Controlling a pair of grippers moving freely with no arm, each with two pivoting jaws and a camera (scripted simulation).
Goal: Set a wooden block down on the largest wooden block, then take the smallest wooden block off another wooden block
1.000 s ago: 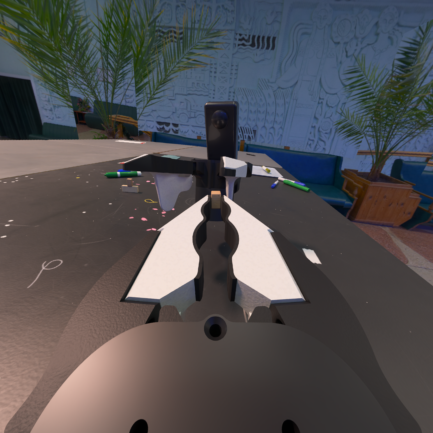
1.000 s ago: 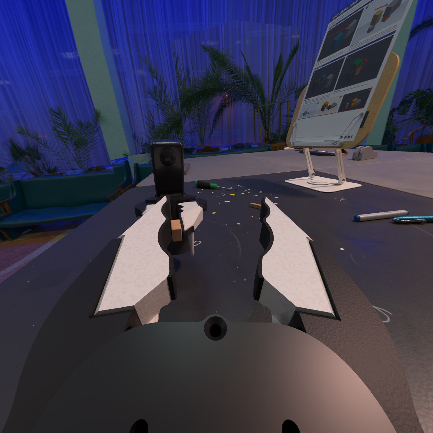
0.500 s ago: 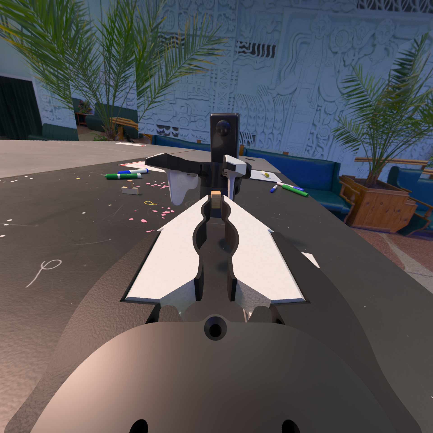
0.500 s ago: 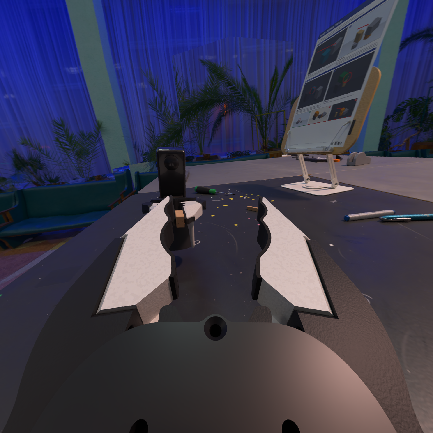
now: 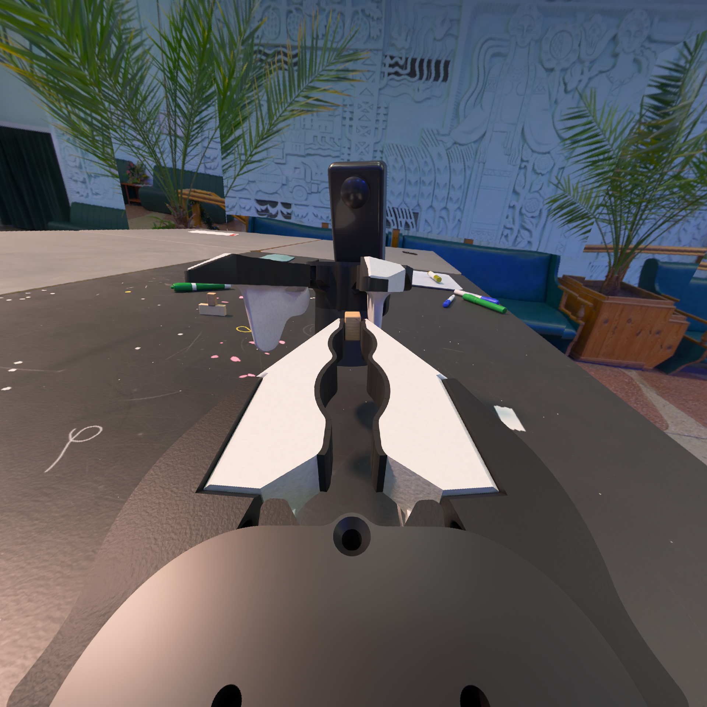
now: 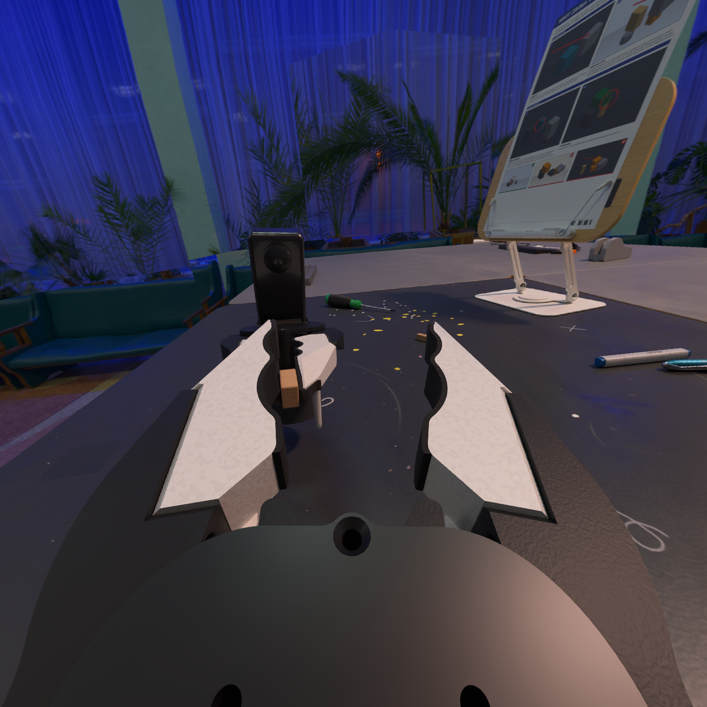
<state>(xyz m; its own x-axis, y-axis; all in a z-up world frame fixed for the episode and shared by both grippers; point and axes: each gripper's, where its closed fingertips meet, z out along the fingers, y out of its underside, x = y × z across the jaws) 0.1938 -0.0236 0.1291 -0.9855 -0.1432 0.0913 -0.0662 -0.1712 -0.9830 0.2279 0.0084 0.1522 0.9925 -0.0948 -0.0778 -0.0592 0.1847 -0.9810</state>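
My left gripper (image 5: 352,324) is shut on a small tan wooden block (image 5: 352,332), held upright above the dark table. In the right wrist view the same block (image 6: 289,388) shows between the left gripper's fingers, just past my left fingertip. My right gripper (image 6: 352,331) is open and empty, facing the left one at close range; it also shows in the left wrist view (image 5: 321,333). Far left, a pale flat wooden block (image 5: 211,310) lies on the table with a tiny block (image 5: 211,298) on top. Another small block (image 6: 421,336) lies beyond my right fingers.
A green marker (image 5: 199,286) lies behind the stacked blocks. More markers (image 5: 484,302) and a paper sheet (image 5: 436,281) lie near the table's right edge. A screwdriver (image 6: 344,301), a board on a white stand (image 6: 574,153) and two pens (image 6: 642,357) lie in the right wrist view.
The two grippers drew slightly apart, then came closer again. The left gripper stays shut on the block and the right stays open.
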